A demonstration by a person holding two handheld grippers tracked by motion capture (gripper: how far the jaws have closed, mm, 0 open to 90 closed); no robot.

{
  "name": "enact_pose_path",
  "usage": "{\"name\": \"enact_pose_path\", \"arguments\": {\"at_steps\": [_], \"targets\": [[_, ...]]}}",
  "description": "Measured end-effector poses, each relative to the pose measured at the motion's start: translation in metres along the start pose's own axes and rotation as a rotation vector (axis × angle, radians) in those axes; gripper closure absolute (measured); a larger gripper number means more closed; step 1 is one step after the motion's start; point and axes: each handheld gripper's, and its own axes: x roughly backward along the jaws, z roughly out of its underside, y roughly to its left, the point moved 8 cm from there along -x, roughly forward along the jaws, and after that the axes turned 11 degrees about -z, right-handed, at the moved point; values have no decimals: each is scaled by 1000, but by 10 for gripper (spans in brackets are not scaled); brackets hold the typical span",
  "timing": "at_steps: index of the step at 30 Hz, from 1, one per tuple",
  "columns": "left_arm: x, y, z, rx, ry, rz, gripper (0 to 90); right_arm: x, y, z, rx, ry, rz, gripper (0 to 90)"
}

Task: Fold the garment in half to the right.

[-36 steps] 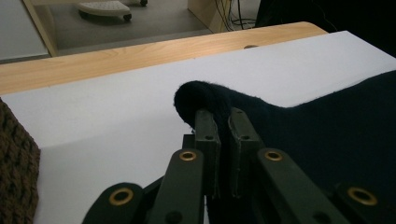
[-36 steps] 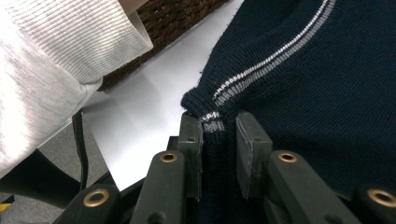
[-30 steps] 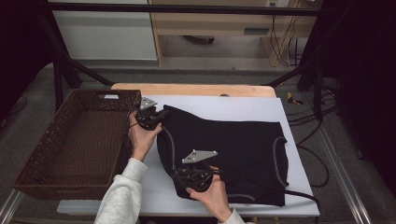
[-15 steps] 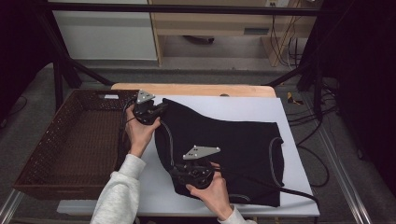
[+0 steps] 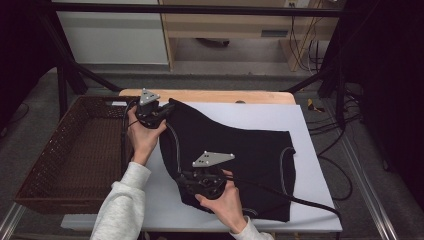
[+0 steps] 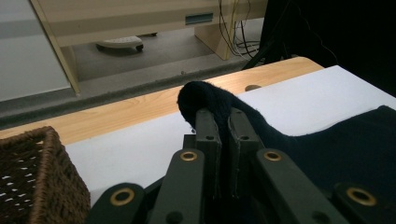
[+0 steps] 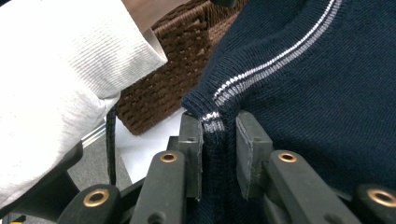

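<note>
A dark navy knitted garment (image 5: 235, 150) with a thin white stripe (image 7: 275, 56) lies spread over the white table top (image 5: 310, 125). My left gripper (image 5: 167, 108) is at the garment's far left corner, shut on a fold of the dark fabric (image 6: 205, 95) that pokes up between its jaws. My right gripper (image 5: 184, 181) is at the near left edge, shut on the striped hem (image 7: 212, 123). Both corners hang lifted a little off the table. A hand in a white sleeve (image 5: 120, 205) holds the left gripper.
A brown wicker basket (image 5: 60, 150) stands left of the table, close to the left hand. A strip of bare wood (image 5: 220, 96) runs along the table's far edge. Black cables (image 5: 280, 192) trail across the garment. A dark metal frame (image 5: 65, 75) surrounds the table.
Both grippers have risen and carried the garment's left edge up with them. The far left corner has moved away from me, and the fabric between the two grippers is pulled tauter.
</note>
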Motion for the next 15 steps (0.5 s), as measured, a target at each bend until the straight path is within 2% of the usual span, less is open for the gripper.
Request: {"name": "enact_pose_path", "arguments": {"at_steps": [15], "targets": [[12,6,-16,1,-13,-11,853,0,6,-13,24,-30,-16,751]]}}
